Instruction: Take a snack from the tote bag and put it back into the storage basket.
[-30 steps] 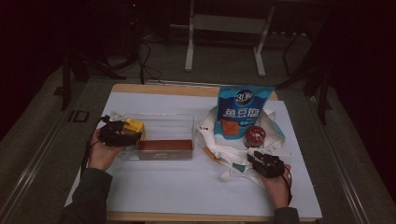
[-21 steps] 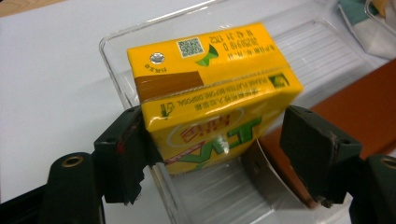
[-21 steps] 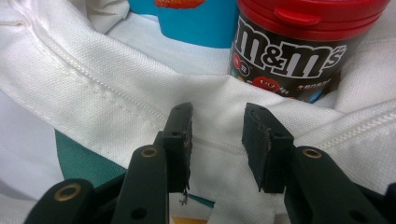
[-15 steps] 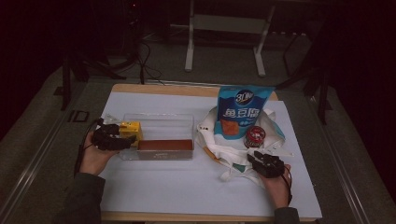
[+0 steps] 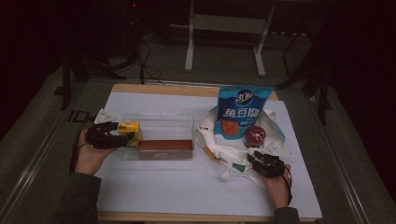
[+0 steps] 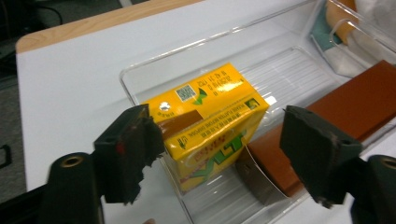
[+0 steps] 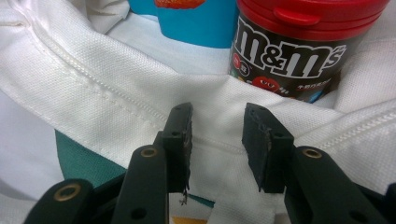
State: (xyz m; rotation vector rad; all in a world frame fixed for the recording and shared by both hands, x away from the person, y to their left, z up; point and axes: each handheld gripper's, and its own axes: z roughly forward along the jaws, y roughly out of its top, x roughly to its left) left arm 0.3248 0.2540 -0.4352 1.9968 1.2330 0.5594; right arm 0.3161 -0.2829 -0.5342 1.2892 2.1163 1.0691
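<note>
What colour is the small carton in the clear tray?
Yellow, with green lettering on its side; the carton shows best in the left gripper view, inside the clear tray.

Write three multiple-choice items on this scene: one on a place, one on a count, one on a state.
1. Where is the yellow carton?
A. on the floor
B. in the clear tray
C. on the bare tabletop

2. How many things are in the clear tray?
A. two
B. four
C. none

3. How is the red lid of the jar?
A. lying beside it
B. missing
C. shut on it

Key: 1 B, the tray's walls stand around the carton. 2 A, the carton and a brown box. 3 C, the lid sits on the jar's top.
</note>
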